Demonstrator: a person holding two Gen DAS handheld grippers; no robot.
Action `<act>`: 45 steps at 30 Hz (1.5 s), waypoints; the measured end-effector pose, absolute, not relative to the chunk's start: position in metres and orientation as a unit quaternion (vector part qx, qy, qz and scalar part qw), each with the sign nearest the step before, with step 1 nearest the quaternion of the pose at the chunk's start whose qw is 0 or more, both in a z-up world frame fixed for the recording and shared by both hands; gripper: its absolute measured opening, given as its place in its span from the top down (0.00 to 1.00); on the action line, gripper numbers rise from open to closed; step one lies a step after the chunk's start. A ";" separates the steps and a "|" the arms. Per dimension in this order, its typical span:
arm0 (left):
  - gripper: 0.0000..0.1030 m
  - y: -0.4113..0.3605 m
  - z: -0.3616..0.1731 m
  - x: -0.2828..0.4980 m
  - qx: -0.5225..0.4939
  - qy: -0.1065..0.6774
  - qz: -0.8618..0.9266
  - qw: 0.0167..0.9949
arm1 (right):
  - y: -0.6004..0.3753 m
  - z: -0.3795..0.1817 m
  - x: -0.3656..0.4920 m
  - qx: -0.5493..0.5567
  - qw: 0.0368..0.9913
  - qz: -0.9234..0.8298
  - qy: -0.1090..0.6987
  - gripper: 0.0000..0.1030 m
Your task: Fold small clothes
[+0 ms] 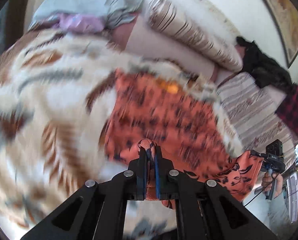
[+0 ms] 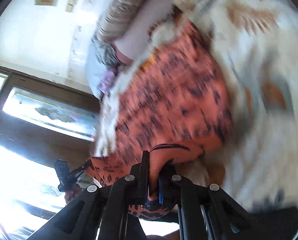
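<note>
An orange garment with dark blue markings [image 1: 159, 116] lies spread on a cream, brown and grey patterned blanket [image 1: 49, 100]. My left gripper [image 1: 150, 148] is shut on one edge of the garment, with cloth bunched between its fingers. My right gripper [image 2: 156, 160] is shut on another edge of the same garment [image 2: 169, 100]. The right gripper [image 1: 255, 153] also shows in the left wrist view, holding the garment's far corner. The left gripper [image 2: 80, 170] shows in the right wrist view at the garment's other corner. Both views are blurred.
Striped pillows [image 1: 189, 30] and a grey and purple bundle [image 1: 89, 6] lie at the bed's far side. Dark and red checked clothes [image 1: 268, 70] are piled to the right. A wall and a wooden-framed window [image 2: 39, 110] show in the right wrist view.
</note>
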State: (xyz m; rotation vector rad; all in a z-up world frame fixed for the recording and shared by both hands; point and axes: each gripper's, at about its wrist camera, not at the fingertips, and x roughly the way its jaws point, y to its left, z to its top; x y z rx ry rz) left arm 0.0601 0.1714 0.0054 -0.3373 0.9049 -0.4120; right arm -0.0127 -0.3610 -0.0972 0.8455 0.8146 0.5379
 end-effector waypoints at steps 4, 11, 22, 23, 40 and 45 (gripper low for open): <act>0.92 0.160 0.030 0.168 -0.158 0.386 -0.172 0.892 | -0.379 -0.054 0.084 0.399 0.828 0.219 0.326 0.93; 0.29 0.152 -0.101 0.279 -0.105 0.505 -0.055 0.855 | -0.383 -0.149 0.179 0.373 0.823 0.059 0.425 0.40; 0.13 0.159 -0.108 0.145 -0.200 0.448 -0.108 0.865 | -0.334 -0.192 0.053 0.429 0.799 0.104 0.409 0.32; 0.13 0.147 -0.117 0.150 -0.188 0.464 -0.105 0.859 | -0.325 -0.198 0.065 0.435 0.794 0.100 0.414 0.32; 0.60 0.140 -0.047 0.052 -0.222 0.411 -0.077 0.881 | -0.306 -0.100 0.021 0.366 0.861 0.076 0.345 0.85; 0.25 0.132 -0.127 0.019 -0.122 0.432 -0.039 0.893 | -0.332 -0.213 -0.022 0.392 0.822 0.035 0.411 0.34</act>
